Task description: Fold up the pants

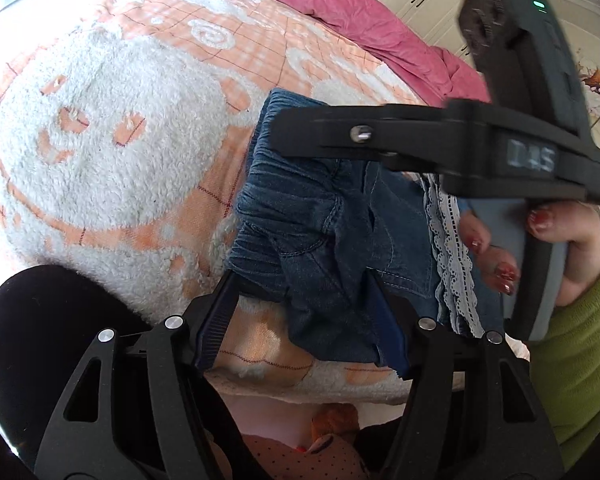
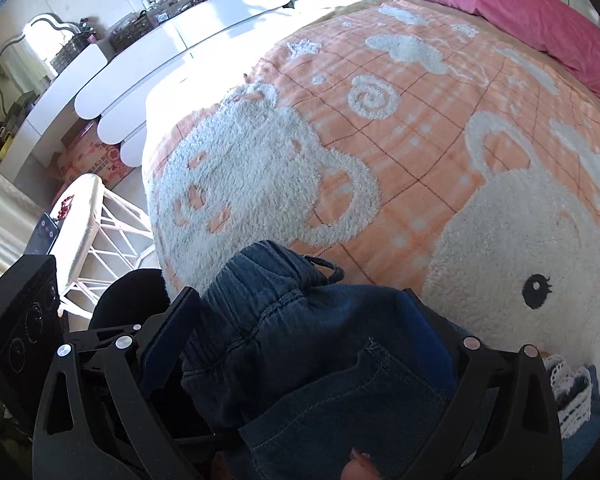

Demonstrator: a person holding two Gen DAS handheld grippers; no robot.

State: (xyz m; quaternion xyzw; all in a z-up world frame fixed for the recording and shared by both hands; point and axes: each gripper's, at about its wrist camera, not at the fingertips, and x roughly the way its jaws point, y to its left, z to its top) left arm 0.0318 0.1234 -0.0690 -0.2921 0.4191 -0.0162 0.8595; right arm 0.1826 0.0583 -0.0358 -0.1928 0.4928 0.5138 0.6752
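Observation:
Blue denim pants (image 1: 312,216) lie bunched at the near edge of a peach and white fleece blanket (image 1: 100,140), with white lace trim (image 1: 452,248) along their right side. My left gripper (image 1: 304,292) is shut on a thick fold of the waistband, which fills the gap between its fingers. My right gripper (image 1: 284,132) reaches in from the right, blurred, just above the pants' far end. In the right wrist view its jaws (image 2: 300,312) stand wide open, and the pants (image 2: 300,360) spread beneath and between them. A hand with red nails (image 1: 500,256) holds its handle.
A pink quilt (image 2: 520,8) lies along the bed's far side. A white dresser (image 2: 180,36) with clutter stands left of the bed, a white stool (image 2: 80,216) beside it. A black rounded object (image 1: 52,320) sits at the bed's near corner. A green sleeve (image 1: 580,340) is at the right.

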